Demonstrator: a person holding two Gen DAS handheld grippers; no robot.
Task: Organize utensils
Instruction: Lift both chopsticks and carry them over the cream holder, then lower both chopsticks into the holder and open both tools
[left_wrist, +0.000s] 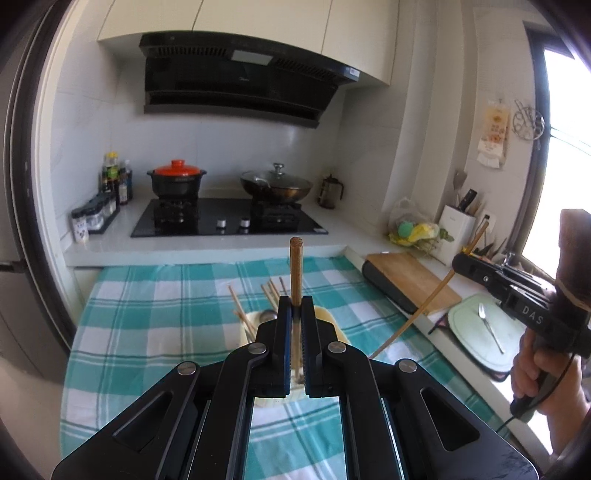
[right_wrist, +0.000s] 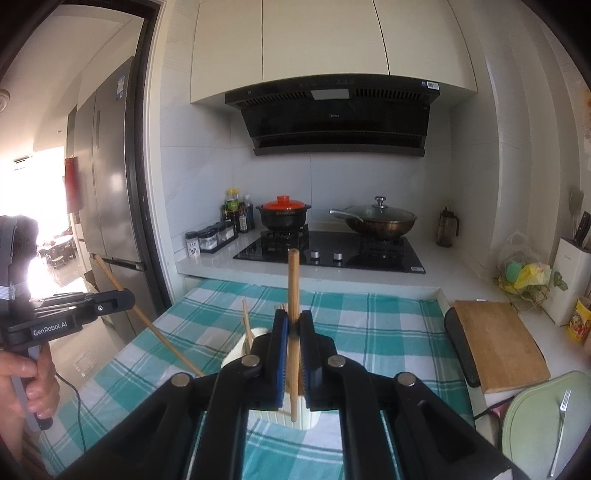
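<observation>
My left hand-held gripper (left_wrist: 295, 314) is closed tight on one chopstick (left_wrist: 296, 273), which stands upright. The right hand-held gripper (right_wrist: 293, 325) likewise pinches a chopstick (right_wrist: 293, 295). A cream holder (left_wrist: 255, 321) with more chopsticks sits directly below both, on the checked cloth (left_wrist: 155, 317).

Orange-lidded pot (left_wrist: 176, 180) — wok (left_wrist: 276, 183) (lidded) beside.

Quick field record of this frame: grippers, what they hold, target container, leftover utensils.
left gripper: shut on a brown wooden chopstick, upright
right gripper: shut on a light wooden chopstick, near upright
container: cream utensil holder on the teal checked cloth, more chopsticks inside
leftover: metal fork on a pale green mat, right counter
</observation>
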